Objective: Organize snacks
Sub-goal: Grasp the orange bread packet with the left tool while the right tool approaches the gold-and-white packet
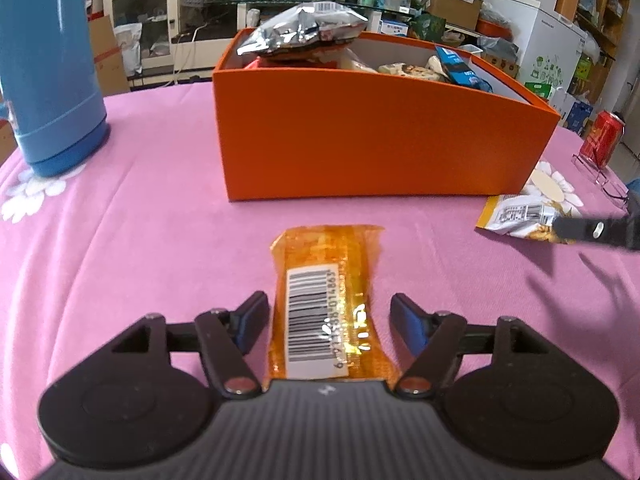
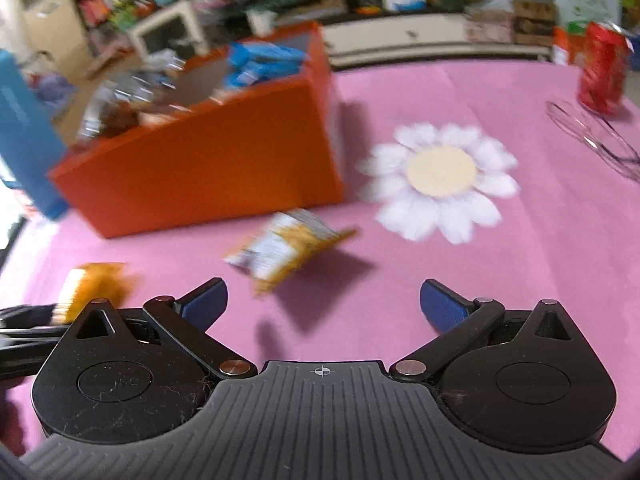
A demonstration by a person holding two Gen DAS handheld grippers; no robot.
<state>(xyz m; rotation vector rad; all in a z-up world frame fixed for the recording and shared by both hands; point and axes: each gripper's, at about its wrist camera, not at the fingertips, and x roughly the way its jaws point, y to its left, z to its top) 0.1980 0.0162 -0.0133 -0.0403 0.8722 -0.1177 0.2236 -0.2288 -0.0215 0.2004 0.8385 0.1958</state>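
Observation:
An amber snack packet (image 1: 324,280) with a barcode label lies flat on the pink tablecloth (image 1: 140,240). My left gripper (image 1: 328,304) is open, one finger on each side of the packet, and the pads do not press on it. An orange box (image 1: 380,140) full of snacks stands behind it. In the blurred right wrist view my right gripper (image 2: 324,292) is open with nothing between its fingers. Just ahead of it is a white and yellow snack bag (image 2: 288,252), with a shadow under it. The same bag (image 1: 516,216) shows at the right of the left wrist view.
A blue flask (image 1: 48,72) stands at the left of the table. At the far right are a red can (image 2: 602,72) and a pair of glasses (image 2: 592,136). A daisy print (image 2: 440,172) marks the cloth. Cluttered shelves and boxes fill the room behind.

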